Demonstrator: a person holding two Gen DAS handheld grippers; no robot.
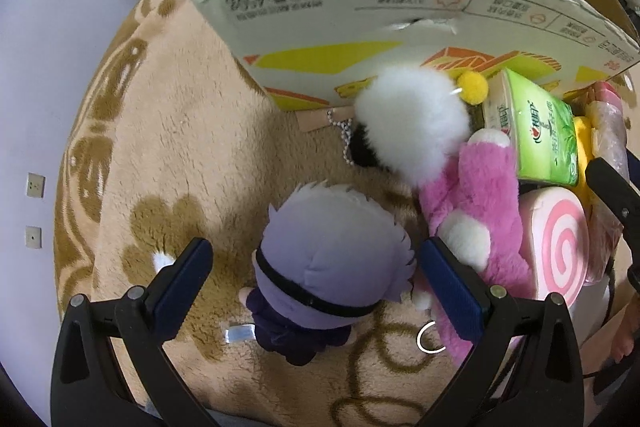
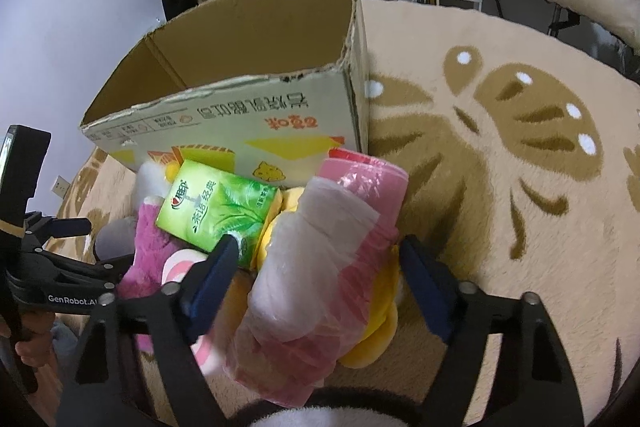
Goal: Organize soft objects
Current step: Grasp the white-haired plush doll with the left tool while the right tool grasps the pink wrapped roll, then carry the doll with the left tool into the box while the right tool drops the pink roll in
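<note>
Left wrist view: the left claw stands apart around the grey-haired doll, with the pink plush crowding its right finger, so closing may snag that fur. Right claw stands apart around the plastic-wrapped pink bundle, not visibly pinching; slick, crinkly film may slip.

Between the left jaws lies a matt felt-cloth doll on a shaggy pile rug. Beside them is a fluffy pink plush. Beyond stands a rough-edged cardboard box with a smooth printed face. Between the right jaws sits a crinkly, glossy plastic-wrapped pink bundle, left of it a shiny tissue pack.
</note>
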